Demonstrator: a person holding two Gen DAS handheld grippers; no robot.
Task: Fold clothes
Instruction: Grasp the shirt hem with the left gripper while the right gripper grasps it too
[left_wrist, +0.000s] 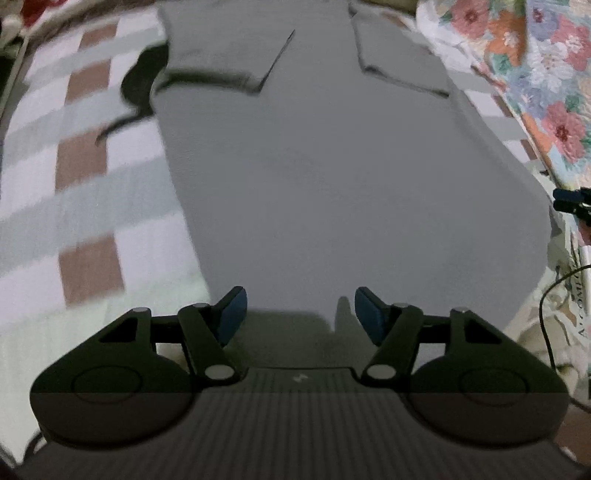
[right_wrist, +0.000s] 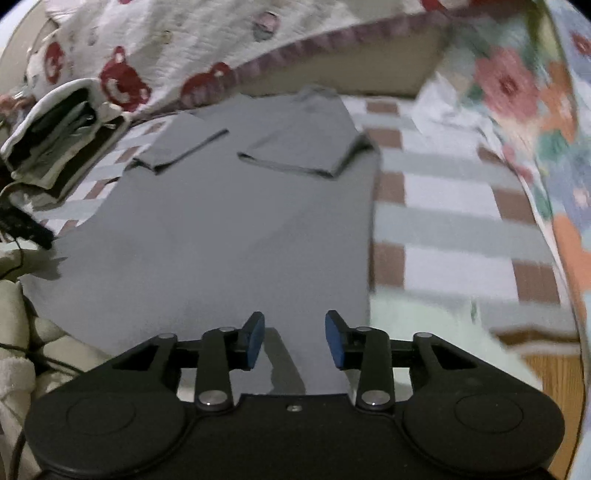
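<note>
A grey T-shirt (left_wrist: 314, 177) lies flat on the checked bedspread (left_wrist: 85, 192), both sleeves folded inward onto its body. It also shows in the right wrist view (right_wrist: 229, 236). My left gripper (left_wrist: 300, 314) is open and empty, just above the shirt's near hem at its left part. My right gripper (right_wrist: 294, 339) is open and empty over the near hem by the shirt's right edge. The other gripper's tip (left_wrist: 572, 203) shows at the far right of the left wrist view, and in the right wrist view (right_wrist: 26, 225) at the left.
A floral quilt (left_wrist: 535, 74) lies bunched along the right. A bear-print blanket (right_wrist: 166, 48) lies at the far end. An open fabric bin (right_wrist: 62, 136) with dark items stands at the left. A black cable (left_wrist: 546, 314) runs by the bed edge.
</note>
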